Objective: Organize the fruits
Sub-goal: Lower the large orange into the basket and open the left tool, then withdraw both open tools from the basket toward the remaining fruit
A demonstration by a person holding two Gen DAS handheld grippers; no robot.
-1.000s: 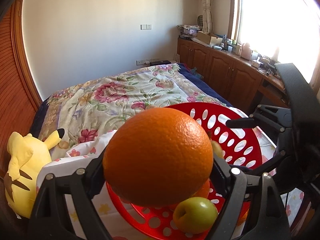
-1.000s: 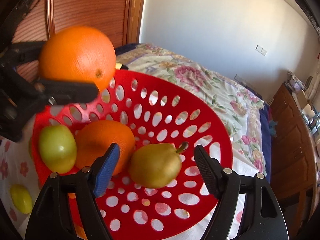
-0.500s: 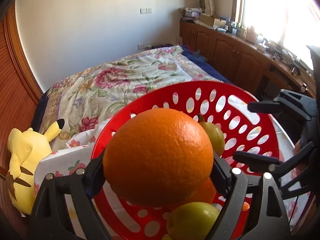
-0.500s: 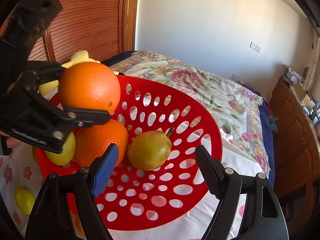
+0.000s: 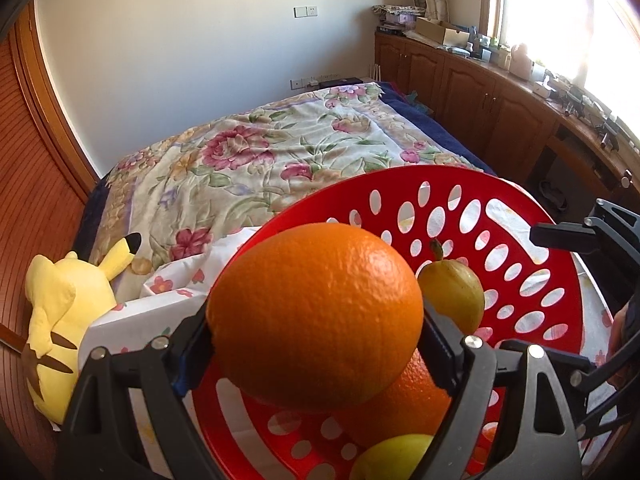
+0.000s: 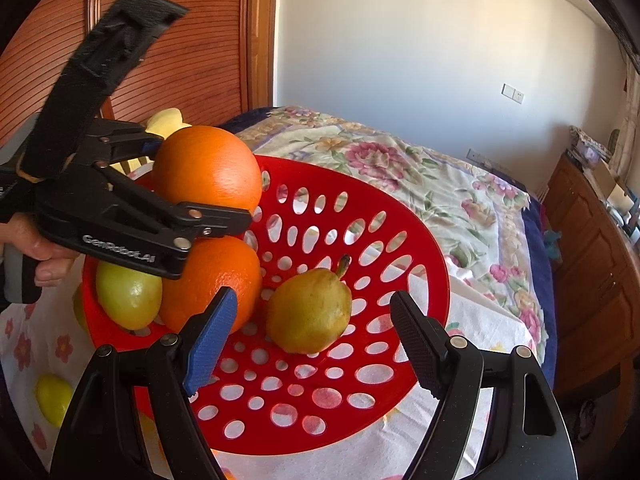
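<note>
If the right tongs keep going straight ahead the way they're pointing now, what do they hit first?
Most likely the pear: it lies in the red basket, centred ahead of the open right tongs. Depth is hard to judge in the fisheye view.

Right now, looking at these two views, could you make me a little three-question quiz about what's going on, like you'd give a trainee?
1. True or false: the left gripper is clamped on an orange.
2. Multiple choice: the right gripper is A) holding the pear, B) open and holding nothing, C) out of view.
3. Fill in: besides the held orange, the red basket holds a second orange, a pear and a green ____.

Key
1. True; it hangs above the basket.
2. B.
3. Apple. Another yellow fruit lies outside on the cloth.
</note>
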